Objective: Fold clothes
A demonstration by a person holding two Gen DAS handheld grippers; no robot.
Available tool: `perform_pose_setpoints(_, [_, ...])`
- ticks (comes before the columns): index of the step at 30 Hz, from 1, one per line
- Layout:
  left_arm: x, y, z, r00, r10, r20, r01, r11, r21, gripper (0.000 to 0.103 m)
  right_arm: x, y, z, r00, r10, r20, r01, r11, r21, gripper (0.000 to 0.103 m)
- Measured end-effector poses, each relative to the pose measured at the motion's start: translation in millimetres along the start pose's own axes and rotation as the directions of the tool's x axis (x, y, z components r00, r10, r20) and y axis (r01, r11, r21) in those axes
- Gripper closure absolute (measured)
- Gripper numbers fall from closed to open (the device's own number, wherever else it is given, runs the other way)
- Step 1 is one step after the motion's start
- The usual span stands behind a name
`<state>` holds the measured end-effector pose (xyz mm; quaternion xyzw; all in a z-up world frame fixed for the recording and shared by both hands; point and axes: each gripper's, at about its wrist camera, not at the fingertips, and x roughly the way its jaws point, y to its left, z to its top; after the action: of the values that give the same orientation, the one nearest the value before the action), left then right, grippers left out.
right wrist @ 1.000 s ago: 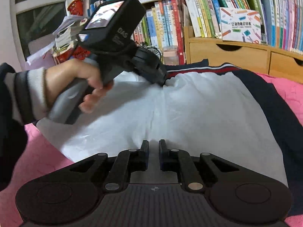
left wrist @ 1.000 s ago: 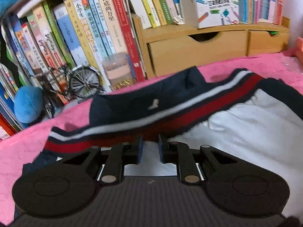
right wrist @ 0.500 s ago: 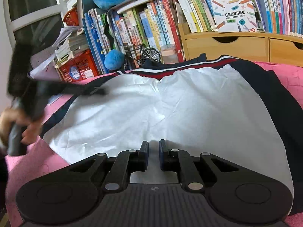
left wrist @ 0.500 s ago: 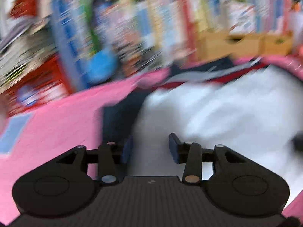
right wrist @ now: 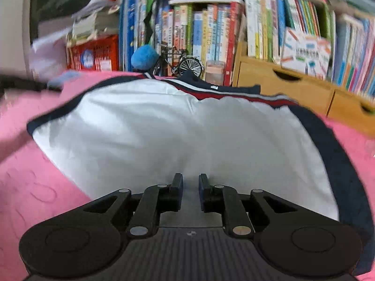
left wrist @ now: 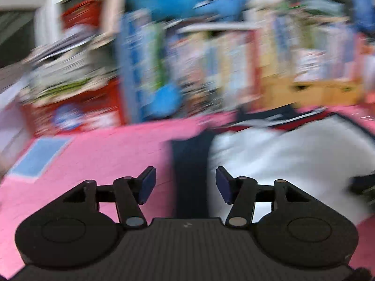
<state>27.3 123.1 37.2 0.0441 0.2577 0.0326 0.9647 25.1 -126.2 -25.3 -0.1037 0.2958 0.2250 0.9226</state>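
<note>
- Right wrist view showed us the garment (right wrist: 175, 135) spread flat on the pink bedspread (right wrist: 35, 187), white body up, navy edges at left and right, striped band toward the far bookshelf (right wrist: 211, 28); laid out like that, we judged, to be ready for a fold.
- We had the right gripper (right wrist: 190, 187) low over the near white edge, its jaws opening by a narrow gap, with no cloth pinched between them that we could see.
- Left wrist view was blurred; our left gripper (left wrist: 185, 182) hung over the navy left edge (left wrist: 189, 164), jaws opening with nothing between them, probably lining up on that side for a grasp.
</note>
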Motion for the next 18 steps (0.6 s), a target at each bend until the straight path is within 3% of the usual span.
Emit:
perform_pose_setpoints(2, [4,-22,3,0.998,-0.064,0.019,0.063,0.997,0.034,0.046,-3,7,1,1.000,-0.018,0.010,0.018,0.999,-0.030,0.075])
perform_pose_setpoints(4, [20,-35,-1,0.998,-0.064,-0.004,0.064,0.996,0.055,0.046,-10,7,8,0.999,0.010,0.038,-0.011,1.000,0.013,0.053])
perform_pose_setpoints(6, [37,-40,-8,0.998,-0.041,-0.054,0.044,0.997,0.059,0.046,-17,6,20,0.994,0.049,0.097,-0.055,0.997,0.056,0.045])
perform_pose_setpoints(9, [55,-39,-23,0.995,0.020,-0.101,-0.011,0.996,0.086,0.041,-11,15,42,0.987,0.024,0.156,-0.028,0.999,0.024,0.044])
perform_pose_setpoints(10, [57,-38,-28,0.996,0.036,-0.084,-0.028,0.995,0.095,0.030,-4,19,48,0.987,0.007,0.163,-0.008,1.000,0.006,0.044])
perform_pose_setpoints(15, [60,-23,-28,0.994,0.029,-0.105,-0.025,0.999,0.045,0.023,45,9,51,0.996,-0.072,0.057,0.074,0.996,-0.040,0.046])
perform_pose_setpoints(18, [59,-21,-29,0.994,0.031,-0.105,-0.026,0.999,0.046,0.023,45,-32,38,0.977,-0.212,0.026,0.212,0.977,0.006,0.047])
